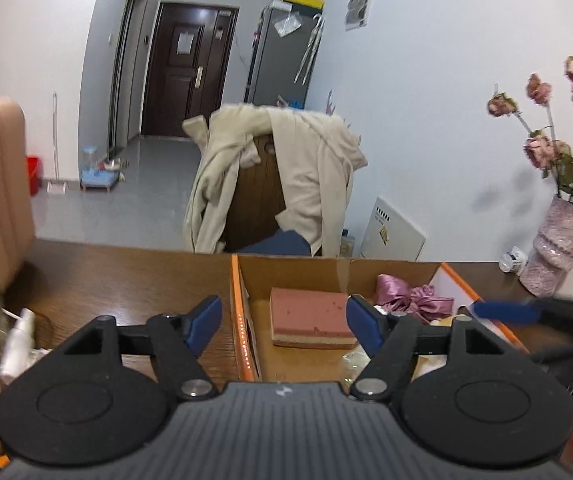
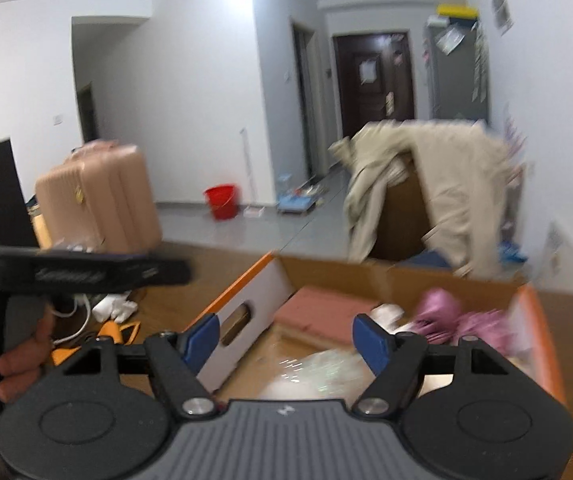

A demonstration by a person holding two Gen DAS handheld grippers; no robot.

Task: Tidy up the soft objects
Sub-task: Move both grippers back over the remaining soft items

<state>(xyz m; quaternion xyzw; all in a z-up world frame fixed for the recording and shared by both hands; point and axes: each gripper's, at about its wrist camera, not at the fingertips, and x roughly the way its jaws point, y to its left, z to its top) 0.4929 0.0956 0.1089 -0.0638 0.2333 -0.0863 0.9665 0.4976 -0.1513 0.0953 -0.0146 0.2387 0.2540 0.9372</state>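
An open cardboard box (image 1: 242, 320) (image 2: 246, 292) with orange edges stands on the wooden table (image 1: 106, 280). Inside lie a pink sponge block (image 1: 310, 314) (image 2: 318, 312), a purple satin bow (image 1: 418, 294) (image 2: 454, 316) and a clear crinkly bag (image 2: 322, 368). My left gripper (image 1: 284, 326) is open over the box's left wall, nothing between its blue pads. My right gripper (image 2: 284, 344) is open above the box, also holding nothing. The right gripper's blue finger (image 1: 506, 312) shows at the right of the left wrist view. The left gripper's body (image 2: 78, 274) and the hand holding it (image 2: 18, 360) show at the left of the right wrist view.
A vase of dried flowers (image 1: 554, 252) and a small bottle (image 1: 512, 260) stand at the table's right. A white spray bottle and cable (image 1: 18, 340) lie at the left. Behind the table a chair carries a beige coat (image 1: 306, 176); a pink suitcase (image 2: 98, 196) stands at the left.
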